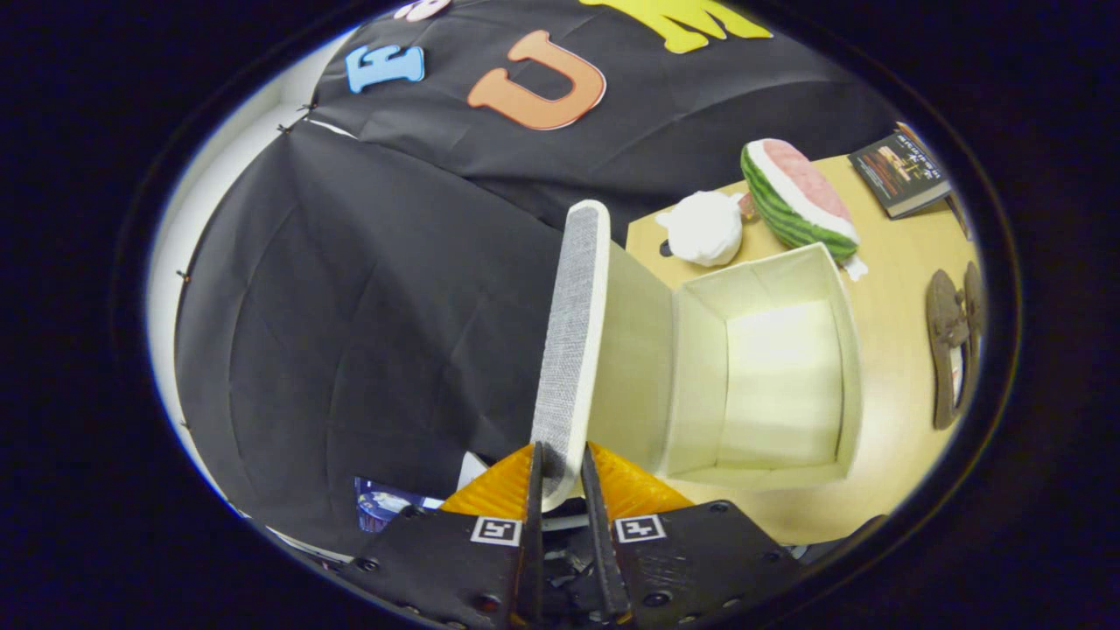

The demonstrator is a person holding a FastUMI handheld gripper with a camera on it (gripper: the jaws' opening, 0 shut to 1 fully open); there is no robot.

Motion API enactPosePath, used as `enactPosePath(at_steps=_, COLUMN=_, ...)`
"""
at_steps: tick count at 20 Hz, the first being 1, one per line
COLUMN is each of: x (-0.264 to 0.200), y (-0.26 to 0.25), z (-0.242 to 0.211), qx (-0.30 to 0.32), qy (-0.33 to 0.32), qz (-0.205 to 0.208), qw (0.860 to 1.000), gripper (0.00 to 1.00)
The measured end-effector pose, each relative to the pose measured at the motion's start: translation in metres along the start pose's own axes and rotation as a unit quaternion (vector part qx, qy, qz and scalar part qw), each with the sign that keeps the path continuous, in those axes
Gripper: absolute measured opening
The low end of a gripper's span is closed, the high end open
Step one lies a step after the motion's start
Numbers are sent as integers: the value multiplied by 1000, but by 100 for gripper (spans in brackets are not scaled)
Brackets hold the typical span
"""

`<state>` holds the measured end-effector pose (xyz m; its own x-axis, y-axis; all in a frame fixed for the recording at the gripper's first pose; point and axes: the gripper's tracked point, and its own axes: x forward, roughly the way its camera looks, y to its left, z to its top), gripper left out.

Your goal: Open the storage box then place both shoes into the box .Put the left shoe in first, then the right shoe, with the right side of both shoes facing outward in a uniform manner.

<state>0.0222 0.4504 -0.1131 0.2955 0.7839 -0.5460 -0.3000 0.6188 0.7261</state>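
Observation:
My gripper (560, 477) is shut on the near edge of the storage box's lid (573, 332), a grey fabric flap with a cream inner face, both orange fingers (500, 486) pressing on it. The lid stands swung up and away from the box. The cream storage box (844, 367) lies open just right of the lid, its inside bare. A pair of brown shoes (949, 346) lies side by side on the wooden table (892, 289) beyond the box's far side.
Behind the box sit a watermelon-slice plush (796, 197) and a white plush (703, 229). A dark book (901, 173) lies at the table's back corner. Black cloth hangs to the left of the lid.

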Motion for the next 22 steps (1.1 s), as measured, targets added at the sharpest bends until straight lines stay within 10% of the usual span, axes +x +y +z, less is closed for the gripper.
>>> enactPosePath(at_steps=5, x=5, y=9, z=-6, qx=19, qy=-5, qz=9, qw=1000, gripper=74)
enactPosePath(at_steps=22, x=-98, y=-173, z=25, qx=-56, qy=-8, qz=-154, qw=986, gripper=95)
